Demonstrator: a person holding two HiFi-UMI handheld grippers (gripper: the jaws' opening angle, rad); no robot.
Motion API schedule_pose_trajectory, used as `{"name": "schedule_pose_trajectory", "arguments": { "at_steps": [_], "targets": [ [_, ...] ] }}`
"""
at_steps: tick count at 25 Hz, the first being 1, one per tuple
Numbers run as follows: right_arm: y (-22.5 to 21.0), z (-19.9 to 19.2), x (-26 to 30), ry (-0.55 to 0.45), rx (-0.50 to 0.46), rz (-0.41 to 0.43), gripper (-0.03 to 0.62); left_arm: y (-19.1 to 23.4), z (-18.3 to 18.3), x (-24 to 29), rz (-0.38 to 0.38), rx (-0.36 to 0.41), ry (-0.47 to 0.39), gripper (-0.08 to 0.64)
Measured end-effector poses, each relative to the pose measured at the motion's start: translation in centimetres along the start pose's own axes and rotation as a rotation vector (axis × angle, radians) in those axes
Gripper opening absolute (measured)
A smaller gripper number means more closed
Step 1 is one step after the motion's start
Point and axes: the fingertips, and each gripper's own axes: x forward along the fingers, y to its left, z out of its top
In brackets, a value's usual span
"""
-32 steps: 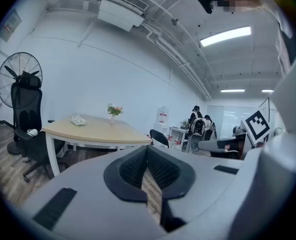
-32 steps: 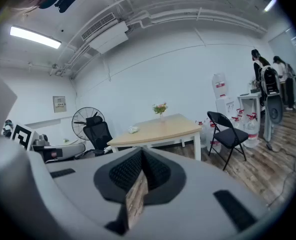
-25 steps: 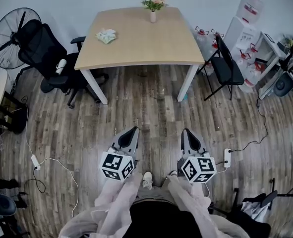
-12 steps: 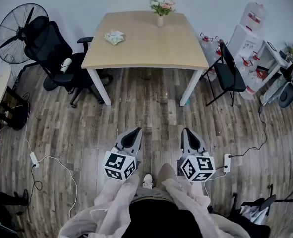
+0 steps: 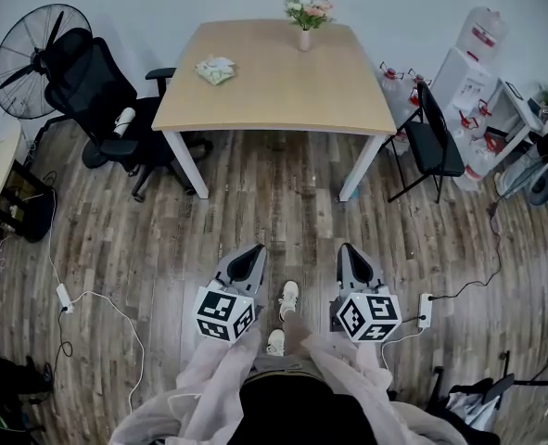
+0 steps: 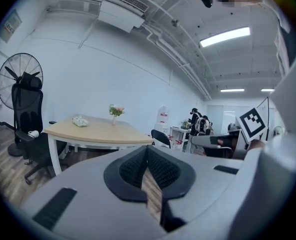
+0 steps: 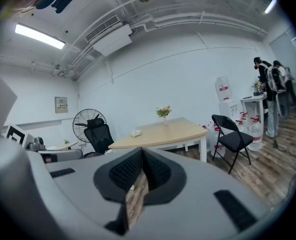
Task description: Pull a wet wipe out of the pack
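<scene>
Approach step only: well short of the table (image 5: 283,100), wet wipe pack (image 5: 215,69) lying near its left edge. Left gripper (image 5: 248,257) and right gripper (image 5: 350,254) both closed, empty, level above the floor (image 5: 274,211). Next, probably: close in, steady the pack, open and pinch the top wipe.

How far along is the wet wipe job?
Done: nothing visible. The wet wipe pack lies on the table near its far left corner, apart from both grippers.
In hand: nothing. The left gripper and right gripper are both shut and empty, over the floor, short of the table.
Left: approach the table, reach the pack, pull a wipe out.
</scene>
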Motion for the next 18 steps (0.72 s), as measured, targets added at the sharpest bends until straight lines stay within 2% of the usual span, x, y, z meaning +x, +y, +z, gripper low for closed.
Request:
{"name": "schedule_pose_trajectory", "arguments": {
  "at_steps": [8,18],
  "targets": [
    [-2.5,2.0,5.0,-0.005,0.003,0.005,0.014,3.0,1.5,4.5,0.035,0.003,0.004,0.011],
    [-5.8,4.9,12.9,-0.015,0.014,-0.002,0.012,6.7,3.7,11.9,0.041,0.009,0.008,0.011]
  ]
}}
